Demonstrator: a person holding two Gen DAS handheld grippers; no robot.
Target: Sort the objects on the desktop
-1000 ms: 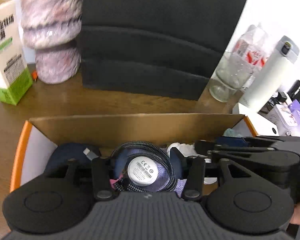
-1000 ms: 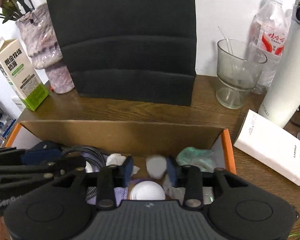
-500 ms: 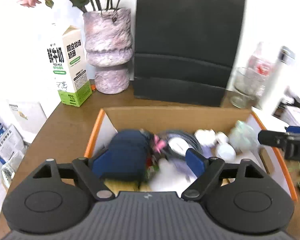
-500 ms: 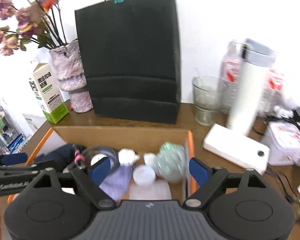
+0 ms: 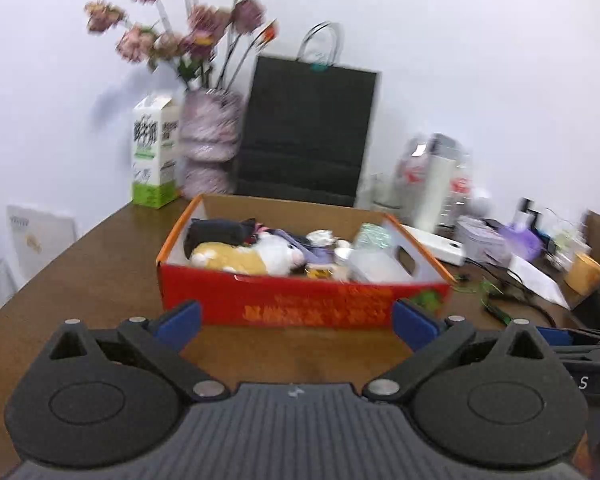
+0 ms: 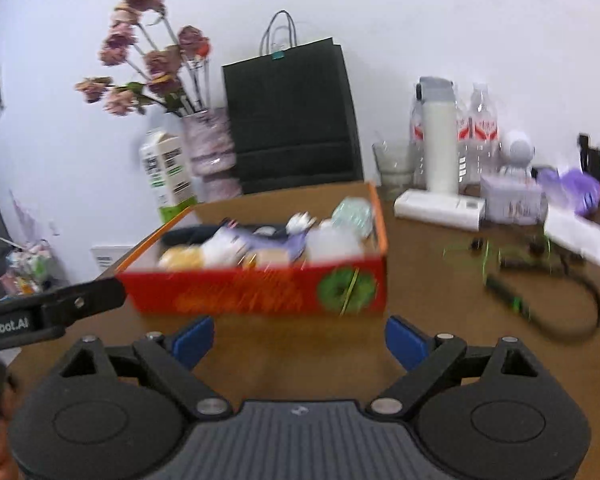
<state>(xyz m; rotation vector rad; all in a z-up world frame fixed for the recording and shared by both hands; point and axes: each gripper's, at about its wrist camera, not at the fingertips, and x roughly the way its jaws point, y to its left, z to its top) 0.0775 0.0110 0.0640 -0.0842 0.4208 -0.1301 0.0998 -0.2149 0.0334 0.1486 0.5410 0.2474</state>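
A red cardboard box point(image 5: 300, 304) with an orange rim stands on the brown desk, also in the right wrist view point(image 6: 260, 292). It holds a yellow and white plush toy point(image 5: 252, 258), a dark pouch point(image 5: 216, 230), a clear plastic container point(image 5: 374, 266), a green crumpled wrapper point(image 5: 374, 234) and small white items. My left gripper point(image 5: 296, 322) is open and empty, pulled back in front of the box. My right gripper point(image 6: 298, 338) is open and empty, also in front of the box.
Behind the box stand a black paper bag point(image 5: 308, 136), a pink vase with flowers point(image 5: 210, 144) and a milk carton point(image 5: 154, 152). To the right are a white thermos point(image 6: 440, 140), water bottles point(image 6: 484, 136), a glass point(image 6: 394, 162), a white power bank point(image 6: 440, 206) and a black cable point(image 6: 556, 300).
Both grippers have opened wide and pulled back and up out of the box. The cable coil and small items they were over stay in the box.
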